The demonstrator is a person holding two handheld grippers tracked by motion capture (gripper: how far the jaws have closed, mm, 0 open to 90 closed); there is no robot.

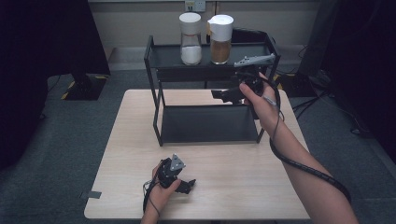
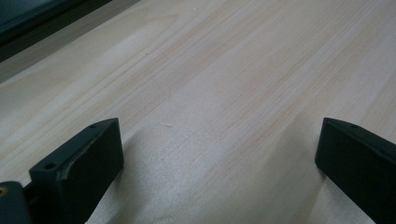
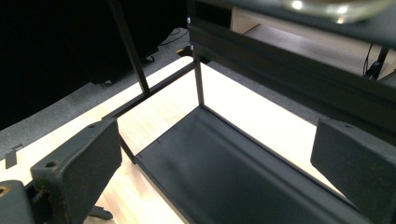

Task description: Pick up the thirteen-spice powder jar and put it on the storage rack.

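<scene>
Two-tier black metal rack stands on the far half of a pale wooden table, its thin frame holding a flat lower tray and a raised upper shelf. From the right gripper view, the lower tray is a matte black sheet with a shallow lip, and thin black posts rise from its corners.

Going from left to right: at the near left of the table, the left hand comes in from the bottom edge and holds the left gripper low, resting on or just above the bare wood, well apart from the rack. Its jaws point right and stand wide apart with nothing between them; the left gripper view looks along them over plain wood grain.

On the upper shelf stand two clear jars just beside each other: a jar of white grains with a white cap, then a jar of brown grains with a white pouring lid.

Farther right, the right forearm stretches forward from the bottom right corner, a black cable looping along it. The right hand holds the right gripper raised at the rack's right end, between the two tiers, pointing left over the lower tray. Its jaws are spread wide and grip nothing.
</scene>
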